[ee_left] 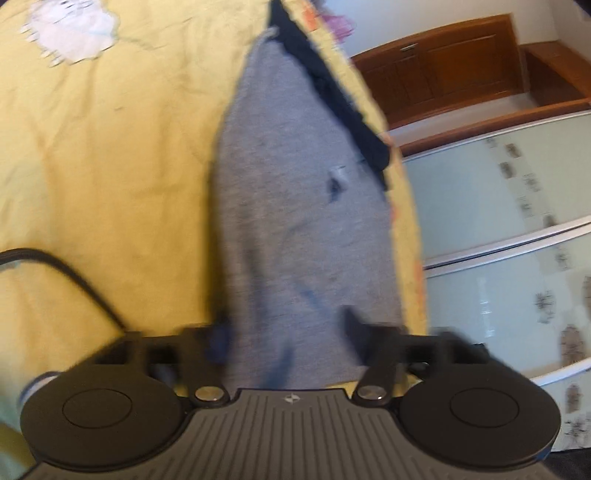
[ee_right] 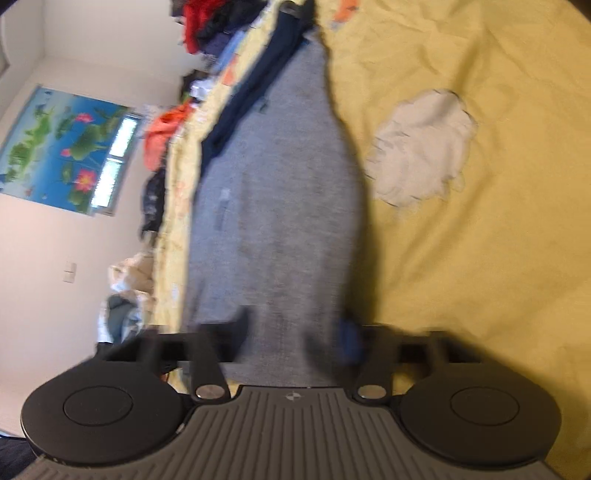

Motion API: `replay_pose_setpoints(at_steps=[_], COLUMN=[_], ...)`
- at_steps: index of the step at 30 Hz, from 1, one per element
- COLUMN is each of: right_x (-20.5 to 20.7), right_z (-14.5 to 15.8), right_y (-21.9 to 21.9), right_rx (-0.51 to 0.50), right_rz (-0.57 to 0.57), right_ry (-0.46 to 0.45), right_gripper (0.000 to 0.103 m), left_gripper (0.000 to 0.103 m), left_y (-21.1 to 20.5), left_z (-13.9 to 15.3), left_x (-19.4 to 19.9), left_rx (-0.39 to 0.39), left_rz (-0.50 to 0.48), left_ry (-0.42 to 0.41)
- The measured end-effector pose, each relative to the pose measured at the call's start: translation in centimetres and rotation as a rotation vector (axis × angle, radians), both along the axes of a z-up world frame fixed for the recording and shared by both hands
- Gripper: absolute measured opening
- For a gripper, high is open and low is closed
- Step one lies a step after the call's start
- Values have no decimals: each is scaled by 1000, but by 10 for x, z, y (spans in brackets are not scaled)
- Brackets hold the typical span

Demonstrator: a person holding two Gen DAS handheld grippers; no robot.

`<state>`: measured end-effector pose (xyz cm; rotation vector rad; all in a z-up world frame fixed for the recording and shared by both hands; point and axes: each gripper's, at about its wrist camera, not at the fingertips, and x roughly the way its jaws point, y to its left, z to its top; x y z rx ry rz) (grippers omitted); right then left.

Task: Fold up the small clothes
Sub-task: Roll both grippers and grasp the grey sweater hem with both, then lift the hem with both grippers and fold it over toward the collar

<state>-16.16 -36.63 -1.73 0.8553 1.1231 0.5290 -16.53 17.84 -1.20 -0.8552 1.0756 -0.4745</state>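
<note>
A grey garment [ee_left: 295, 184] with a navy edge [ee_left: 332, 92] lies stretched along the edge of a yellow bed sheet [ee_left: 110, 166]. My left gripper [ee_left: 288, 328] has the near end of the grey cloth bunched between its fingers, which press on it. The right wrist view shows the same grey garment [ee_right: 277, 203] running away from me, with its navy edge [ee_right: 251, 96] on the left. My right gripper [ee_right: 291, 328] is shut on the cloth's near end too. Both views are blurred.
A white animal print [ee_left: 74, 29] [ee_right: 421, 147] is on the sheet beside the garment. A black cable [ee_left: 74, 280] crosses the sheet at the left. Sliding wardrobe doors [ee_left: 498, 206] stand past the bed's edge. A pile of clothes [ee_right: 207, 37] lies at the far left.
</note>
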Motion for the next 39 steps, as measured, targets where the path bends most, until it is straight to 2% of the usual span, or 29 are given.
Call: replay_pose_setpoints(at_steps=[1,3,6,8,9,12,15,18,20,22,24,26,28,29,30,31,32,33,35,37,39], right_x=[0,-2,-4,-7,-9,-13,-15,-16,-15,-14,-9,-5,-3,-2,-1,0,2,4,-1,-7,-9], right_z=[-4,-6,6,23,30,22,12,6,3,2,1,4,7,8,8,9,8,6,11,23,15], right_y=[2,5,12,5,-4,-28,-24,-19,-23,-28,-25,-20,-17,-15,-13,-12,-10,-7,-7,-13,-22], right_rx=[-24,-25,-69,-100,-131,-211,-179,-105,-38,14,27,33,34,39,37,21,-17,-61,-82,-115,-144], right_rz=[2,6,33,34,19,-14,-10,0,-14,-33,-33,-18,-1,5,8,9,12,24,36,14,0], right_ry=[12,0,-34,-83,-96,-56,-41,-28,-22,-23,-24,-35,-46,-51,-55,-56,-42,-16,-49,-87,-58], right_gripper=[11,12,12,10,9,9,8,18,37,43,48,61,67,67,64,43,11,11,11,10,9], left_gripper=[23,11,9,8,7,5,5,6,6,6,6,7,7,7,7,7,6,5,5,5,5], left_y=[1,1,5,12,16,18,16,15,13,10,5,2,2,1,1,0,0,1,7,14,17], left_z=[-2,-3,9,21,21,3,0,1,-3,-6,-7,-6,-8,-8,-7,-3,4,13,33,37,26], left_x=[0,1,-4,-11,-12,-12,-15,-14,-10,-6,-3,-2,-2,-1,-2,-3,-6,-10,-16,-17,-15], left_rx=[16,35,63,120,142,120,70,38,33,37,33,39,29,27,35,56,78,84,101,124,132], left_rz=[5,6,1,7,7,-5,-10,-14,-8,-9,-20,-26,-25,-24,-25,-31,-33,-38,-23,-20,-23], left_ry=[10,20,-23,-67,-62,14,4,-4,17,35,37,39,44,44,37,16,-22,-64,-132,-133,-86])
